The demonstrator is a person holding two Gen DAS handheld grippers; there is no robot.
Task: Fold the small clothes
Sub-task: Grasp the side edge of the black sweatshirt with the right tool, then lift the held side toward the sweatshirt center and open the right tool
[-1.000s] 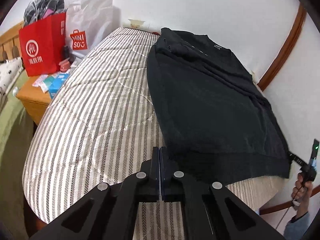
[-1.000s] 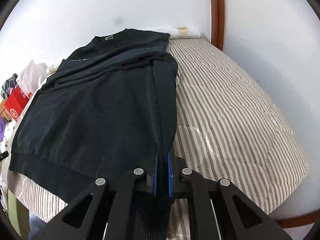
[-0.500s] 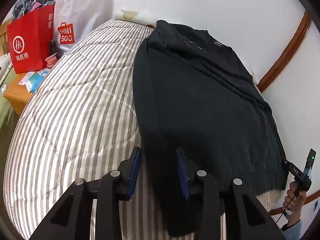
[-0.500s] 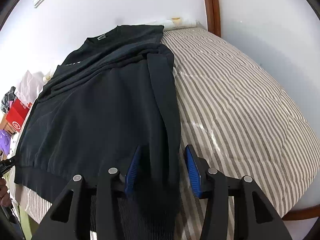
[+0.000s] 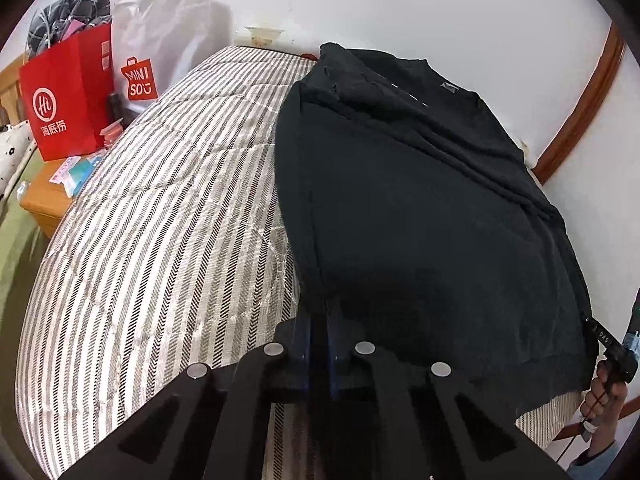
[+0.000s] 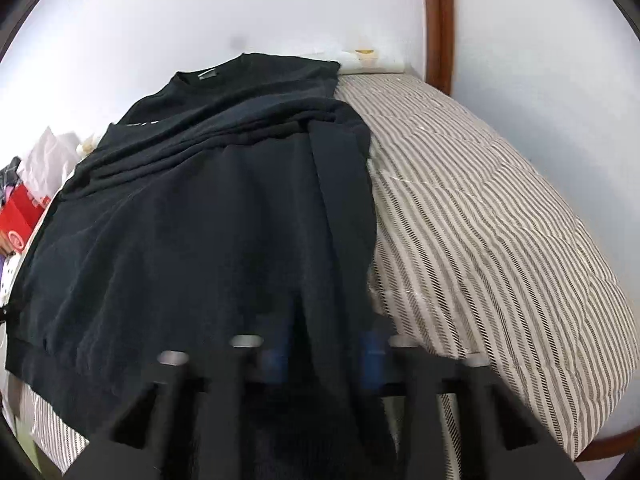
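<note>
The black sweater [image 5: 420, 208] lay flat on the striped bed [image 5: 160, 220], sleeves already folded in, and the left gripper [image 5: 319, 344] and right gripper [image 6: 326, 356] had fingers closed on its lower hem corners, the body fold not yet made.

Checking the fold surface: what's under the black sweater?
The striped mattress lies under the black sweater, showing beside it and below the hem. Anything between them is covered.
</note>
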